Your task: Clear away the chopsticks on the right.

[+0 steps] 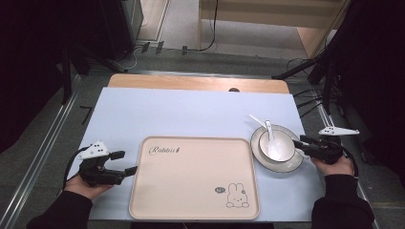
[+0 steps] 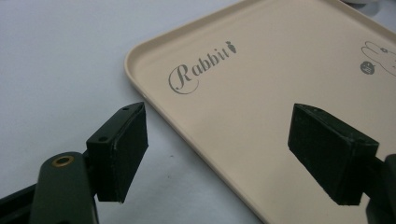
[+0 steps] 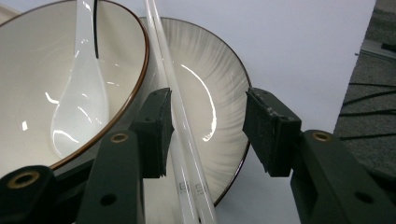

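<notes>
In the high view, a beige tray (image 1: 193,176) printed with a rabbit is seen lying empty on the pale bench (image 1: 191,112), near its front edge. Just right of the tray stands a plate (image 1: 296,163) bearing a bowl (image 1: 277,143), with a white spoon (image 1: 271,138) in the bowl and a pair of white chopsticks (image 1: 256,120) jutting out beyond the far rim. The left tongs (image 1: 125,162) are held just beside the tray's left rim, and the right tongs (image 1: 300,142) are at the right edge of the bowl and plate.

In the left gripper view, the jaws of the left tongs (image 2: 217,156) are seen standing wide apart, with the tray's (image 2: 261,116) near rim running between them but untouched by either pad.

In the right gripper view, the right tongs (image 3: 205,133) are seen parted, with the chopsticks (image 3: 180,126) lying loose between the jaws, close against one pad, over the plate (image 3: 219,112); the bowl (image 3: 37,79) and spoon (image 3: 79,102) sit just to one side. No clamping is seen.

The step in hand is judged to be the picking up of the chopsticks. For the next move, the pair would need to be centred between the pads and the jaws brought together on both sticks at once, so that neither rolls away, before they are lifted clear of the bowl's rim.
</notes>
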Available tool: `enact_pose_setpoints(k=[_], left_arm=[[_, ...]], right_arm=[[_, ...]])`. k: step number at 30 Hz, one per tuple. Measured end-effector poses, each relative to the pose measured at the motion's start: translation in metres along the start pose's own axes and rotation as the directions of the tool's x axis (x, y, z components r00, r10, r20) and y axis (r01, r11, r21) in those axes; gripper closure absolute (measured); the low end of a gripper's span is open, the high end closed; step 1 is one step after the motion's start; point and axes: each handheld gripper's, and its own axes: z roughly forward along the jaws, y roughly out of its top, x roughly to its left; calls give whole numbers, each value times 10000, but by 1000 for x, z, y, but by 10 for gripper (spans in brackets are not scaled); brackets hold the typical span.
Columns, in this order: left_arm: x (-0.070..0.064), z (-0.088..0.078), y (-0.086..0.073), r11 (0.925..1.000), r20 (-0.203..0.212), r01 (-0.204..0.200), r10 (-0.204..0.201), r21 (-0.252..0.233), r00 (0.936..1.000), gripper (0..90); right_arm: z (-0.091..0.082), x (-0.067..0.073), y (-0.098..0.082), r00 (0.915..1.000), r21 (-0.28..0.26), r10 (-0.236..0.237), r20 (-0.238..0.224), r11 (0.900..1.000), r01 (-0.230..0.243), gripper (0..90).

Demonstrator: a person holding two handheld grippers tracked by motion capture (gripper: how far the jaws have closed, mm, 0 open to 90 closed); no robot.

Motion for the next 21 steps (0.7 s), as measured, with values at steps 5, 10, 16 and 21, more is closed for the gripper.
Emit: enact_pose_setpoints(k=[5,10,16,21], left_arm=[[0,-1,-1,10000,-26,-6,6,47,10000,204],[0,-1,-1,10000,-42,7,-7,48,10000,204],[0,-1,-1,10000,-50,12,-11,74,10000,204],[0,-1,-1,10000,-44,8,-8,81,10000,204]], right_arm=[[2,-3,-1,9999,113,118,11,9999,-118,573],[3,-5,-1,9998,162,90,-159,9998,-88,651],[4,-2,-2,9992,263,19,-405,9997,-8,687],[5,-4,-2,9991,292,40,-411,9996,-28,718]])
